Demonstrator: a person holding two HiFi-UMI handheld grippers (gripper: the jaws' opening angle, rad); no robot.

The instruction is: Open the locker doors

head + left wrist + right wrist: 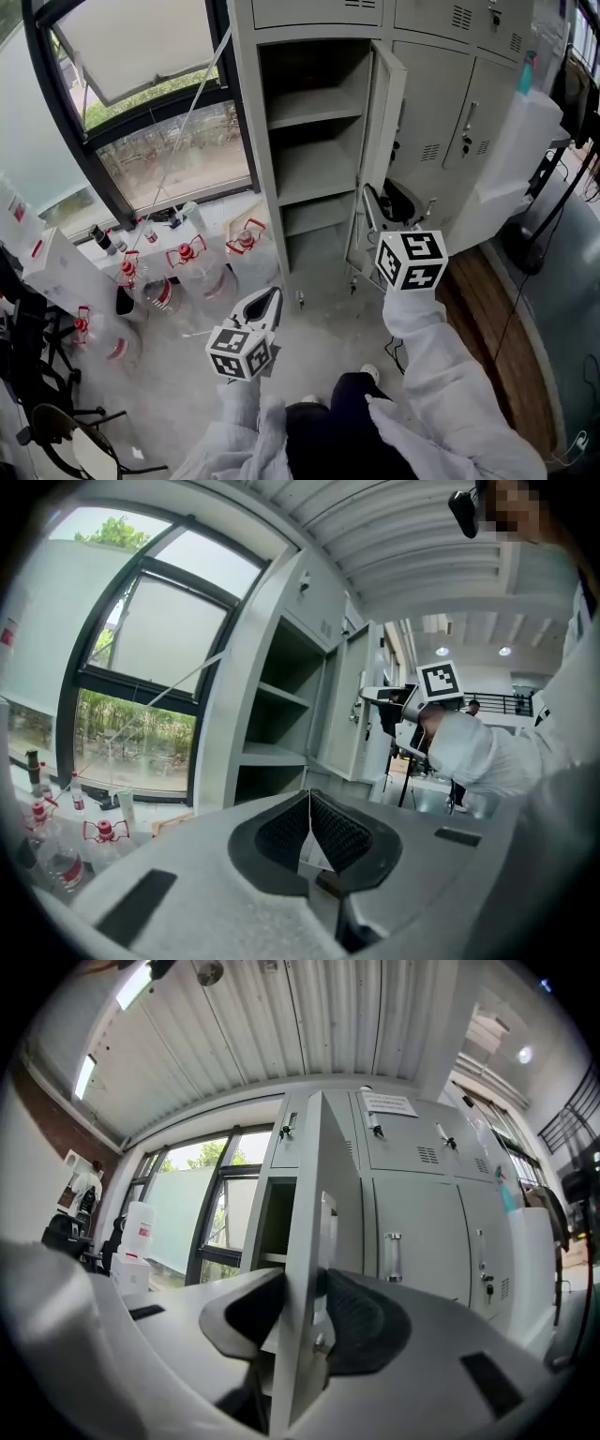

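The grey locker (246, 112) stands with its left compartment open and its shelves bare. Its tall door (384, 122) is swung out towards me. My right gripper (373, 199) is at the door's free edge. In the right gripper view that door (333, 1176) runs between the pads, and the right gripper (302, 1297) is shut on it, one pad on each face. My left gripper (274, 292) hangs low in front of the locker, away from it. Its jaws (308, 799) are shut with nothing in them. The left gripper view also shows the right gripper (377, 696) at the door.
Closed locker doors (469, 122) with handles follow to the right. Several clear bottles with red caps (187, 258) stand on the floor under the window (159, 141). A chair (56, 441) is at the lower left, and a white container (511, 159) leans at the right.
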